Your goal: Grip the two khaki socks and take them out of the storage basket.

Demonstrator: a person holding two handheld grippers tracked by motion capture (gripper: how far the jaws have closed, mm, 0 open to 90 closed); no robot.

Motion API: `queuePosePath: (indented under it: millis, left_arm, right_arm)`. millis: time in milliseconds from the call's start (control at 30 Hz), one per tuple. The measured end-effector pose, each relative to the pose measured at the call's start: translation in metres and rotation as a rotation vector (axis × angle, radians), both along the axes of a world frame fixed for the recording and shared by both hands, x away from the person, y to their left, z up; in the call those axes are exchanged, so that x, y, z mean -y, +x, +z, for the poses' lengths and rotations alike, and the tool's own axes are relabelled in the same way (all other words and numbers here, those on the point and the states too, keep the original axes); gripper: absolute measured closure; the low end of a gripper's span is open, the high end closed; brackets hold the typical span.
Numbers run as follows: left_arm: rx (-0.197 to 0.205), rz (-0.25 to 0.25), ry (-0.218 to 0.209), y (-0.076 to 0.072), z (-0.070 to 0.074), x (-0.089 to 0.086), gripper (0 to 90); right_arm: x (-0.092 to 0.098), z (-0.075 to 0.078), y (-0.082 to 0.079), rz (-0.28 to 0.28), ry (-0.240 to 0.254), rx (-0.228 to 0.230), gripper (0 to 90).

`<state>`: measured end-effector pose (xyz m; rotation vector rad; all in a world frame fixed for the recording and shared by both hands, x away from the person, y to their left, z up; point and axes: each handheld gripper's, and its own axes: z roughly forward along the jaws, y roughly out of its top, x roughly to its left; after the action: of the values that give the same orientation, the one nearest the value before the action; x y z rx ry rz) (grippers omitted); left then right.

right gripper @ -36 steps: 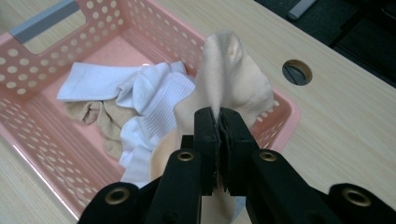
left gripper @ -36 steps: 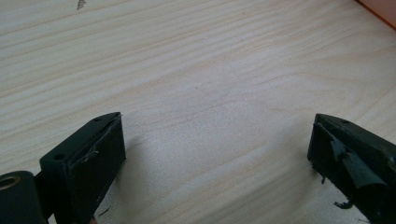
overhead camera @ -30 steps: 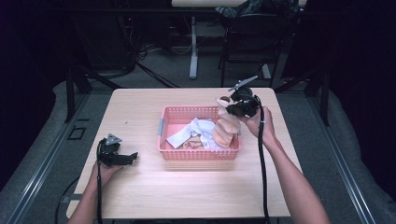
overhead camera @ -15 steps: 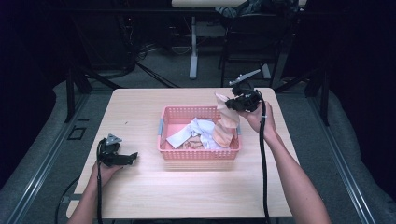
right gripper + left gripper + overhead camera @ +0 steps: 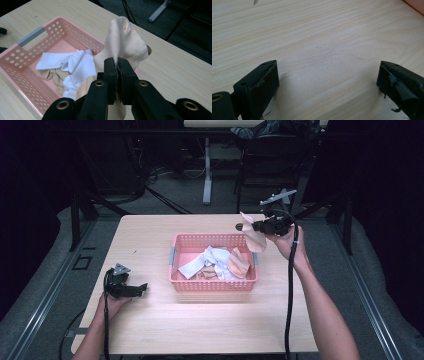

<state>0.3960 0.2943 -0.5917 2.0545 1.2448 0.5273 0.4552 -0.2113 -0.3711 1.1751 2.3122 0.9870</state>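
Lab/recording setup, dark room, wood table [image 5: 150,240] on metal-frame rig [image 5: 80,210], floor cables [image 5: 150,175], desk leg [image 5: 207,170]

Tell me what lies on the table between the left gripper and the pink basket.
Nothing: in the high view, bare wooden table separates the open left gripper from the pink basket. The left gripper view shows plain wood too.

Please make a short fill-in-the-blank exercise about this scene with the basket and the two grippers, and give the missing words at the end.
1. The right gripper is shut on a peach ____ lifted above the table.
2. The pink basket still holds white and ____ socks.
3. The left gripper has its jaws ____, with bare wood between them.
4. In the high view, the left gripper rests to the ____ of the basket.

Missing words: sock; peach; open; left
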Motion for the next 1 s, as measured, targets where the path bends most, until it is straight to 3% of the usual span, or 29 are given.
queuePosePath:
  millis: [367,600,867,1000]
  left_arm:
    - [0.0,0.0,0.0,0.0,0.0,0.0,3.9]
    - [0.0,0.0,0.0,0.0,0.0,0.0,3.9]
    - [0.0,0.0,0.001,0.0,0.0,0.0,3.9]
    - [-0.001,0.001,-0.001,0.0,0.0,0.0,3.9]
  right_arm:
    - [0.04,-0.006,-0.005,-0.081,-0.007,-0.006,85.9]
    - [0.067,-0.031,0.002,-0.148,-0.019,-0.046,85.9]
    - [0.082,-0.06,0.018,-0.199,-0.027,-0.114,86.0]
    - [0.09,-0.071,0.025,-0.211,-0.007,-0.143,86.0]
